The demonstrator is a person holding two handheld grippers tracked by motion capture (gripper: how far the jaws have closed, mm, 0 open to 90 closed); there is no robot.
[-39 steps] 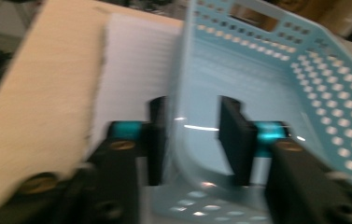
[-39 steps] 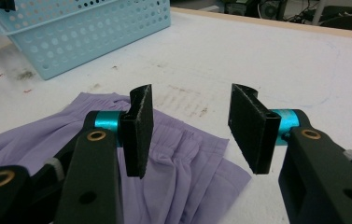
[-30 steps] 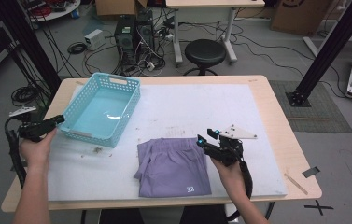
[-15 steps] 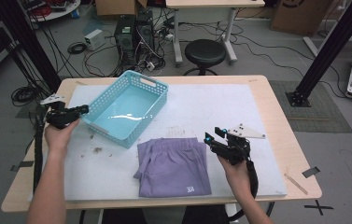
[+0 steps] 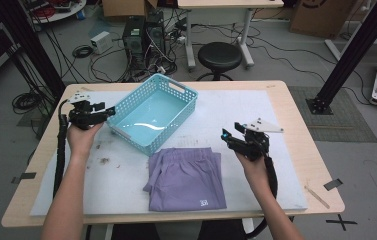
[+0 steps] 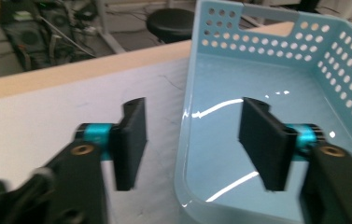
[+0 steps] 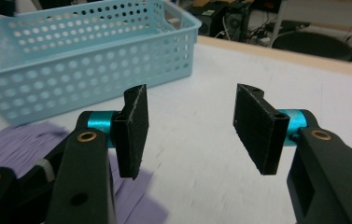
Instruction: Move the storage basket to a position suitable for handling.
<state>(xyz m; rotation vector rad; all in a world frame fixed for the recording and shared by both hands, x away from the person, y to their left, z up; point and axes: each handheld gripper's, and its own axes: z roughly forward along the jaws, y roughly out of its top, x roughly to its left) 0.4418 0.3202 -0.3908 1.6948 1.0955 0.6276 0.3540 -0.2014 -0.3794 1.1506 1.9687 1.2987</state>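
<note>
Your left gripper view cuts the basket [image 6: 276, 84] off at its right and bottom edges | your right gripper view crops the purple cloth [image 7: 19, 140] at the left edge; jaws hide part of it

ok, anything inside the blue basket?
Nothing: the blue basket shows a bare, glossy floor in the high view and the left gripper view. The strip just behind its near wall is hidden.

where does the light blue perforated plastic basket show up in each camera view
High view: the light blue perforated plastic basket sits left of centre.
Left gripper view: right half, rim between the jaws.
Right gripper view: upper left.
Shared landmark: the folded purple cloth beside it.
</note>
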